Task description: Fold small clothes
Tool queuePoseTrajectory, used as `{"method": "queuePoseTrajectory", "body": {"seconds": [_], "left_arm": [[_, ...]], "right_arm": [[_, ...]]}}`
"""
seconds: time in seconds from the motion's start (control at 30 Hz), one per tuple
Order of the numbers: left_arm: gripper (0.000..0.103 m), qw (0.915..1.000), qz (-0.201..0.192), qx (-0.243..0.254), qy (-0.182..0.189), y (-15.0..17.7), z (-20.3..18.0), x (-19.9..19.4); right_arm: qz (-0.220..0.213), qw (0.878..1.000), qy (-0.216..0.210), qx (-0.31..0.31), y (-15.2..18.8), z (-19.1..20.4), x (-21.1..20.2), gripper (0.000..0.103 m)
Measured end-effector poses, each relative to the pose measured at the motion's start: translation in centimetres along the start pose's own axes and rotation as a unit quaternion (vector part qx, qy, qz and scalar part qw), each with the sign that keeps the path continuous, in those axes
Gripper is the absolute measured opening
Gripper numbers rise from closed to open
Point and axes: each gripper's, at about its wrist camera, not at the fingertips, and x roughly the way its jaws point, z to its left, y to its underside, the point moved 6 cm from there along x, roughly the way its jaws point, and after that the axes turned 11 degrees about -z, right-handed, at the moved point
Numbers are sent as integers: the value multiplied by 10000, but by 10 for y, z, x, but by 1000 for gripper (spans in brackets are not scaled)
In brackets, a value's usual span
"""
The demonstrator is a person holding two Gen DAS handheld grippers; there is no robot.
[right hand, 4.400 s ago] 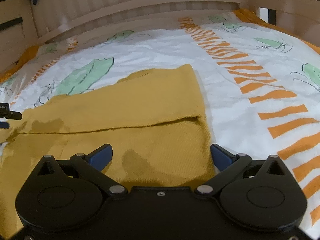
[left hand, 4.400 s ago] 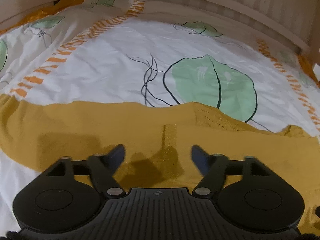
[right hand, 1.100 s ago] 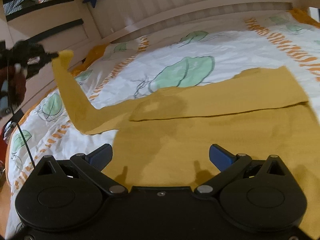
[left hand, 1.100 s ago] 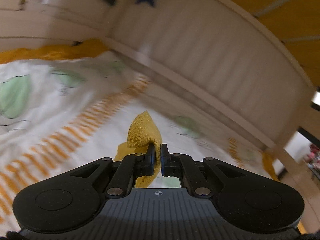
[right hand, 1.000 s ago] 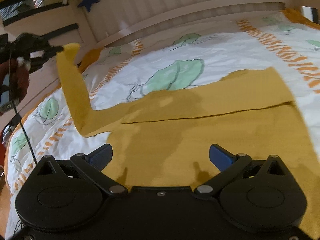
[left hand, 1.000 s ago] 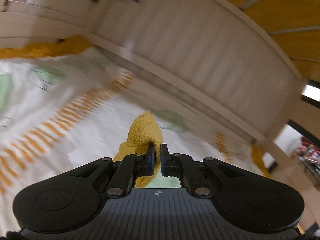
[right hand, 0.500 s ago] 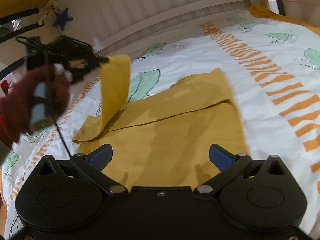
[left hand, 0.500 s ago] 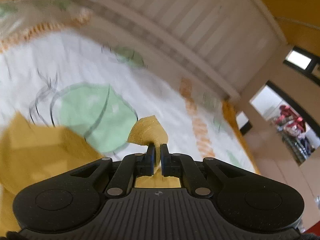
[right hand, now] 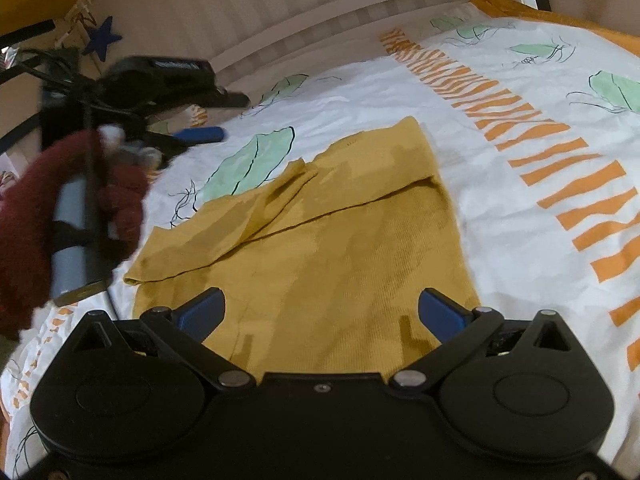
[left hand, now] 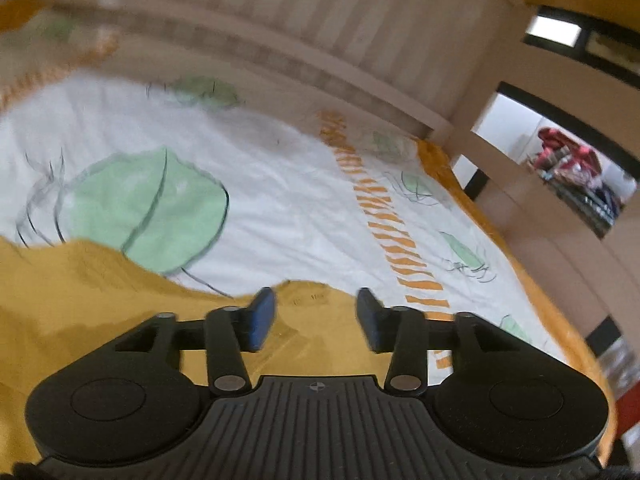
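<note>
Mustard garment [right hand: 320,248] lay flat mid-sheet [right hand: 500,200], white cloth free all round its edges. Your left gripper [left hand: 316,316] was opening, nothing between its jaws — it had pinched the sleeve a second before. Your right gripper [right hand: 320,312] stood spread, empty, above the hem.

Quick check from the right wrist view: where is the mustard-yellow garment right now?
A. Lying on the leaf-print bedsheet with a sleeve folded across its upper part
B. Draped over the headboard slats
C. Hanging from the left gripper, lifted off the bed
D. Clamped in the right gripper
A: the mustard-yellow garment lies on the bedsheet, its sleeve folded across the top, and neither the left gripper nor the right gripper holds cloth.
</note>
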Motion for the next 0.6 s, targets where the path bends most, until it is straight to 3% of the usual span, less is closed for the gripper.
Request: {"method": "queuePoseTrajectory", "body": {"seconds": [0.07, 0.13, 0.27, 0.33, 0.4, 0.5, 0.6], "left_arm": [[65, 9993, -194, 262, -195, -3, -1, -14], [69, 9961, -369, 622, -504, -4, 3, -29], [77, 9741, -626, 1597, -1474, 1, 20, -56], [77, 9665, -637, 1778, -1737, 7, 33, -67], [78, 9685, -503, 1694, -1755, 14, 49, -75], [78, 9745, -252, 1229, -1860, 26, 79, -81], [78, 9750, 69, 734, -2096, 37, 113, -83]], "right_arm": [[14, 10000, 27, -38, -1, 2, 3, 103], [10, 10000, 43, -89, -4, 4, 6, 103], [-17, 9997, 65, -246, -10, 10, 15, 103], [-14, 9995, 81, -302, -14, 14, 21, 103], [-6, 9993, 97, -365, -18, 18, 28, 102], [27, 9986, 108, -516, -24, 25, 41, 102], [62, 9976, 138, -672, -33, 33, 56, 102]]}}
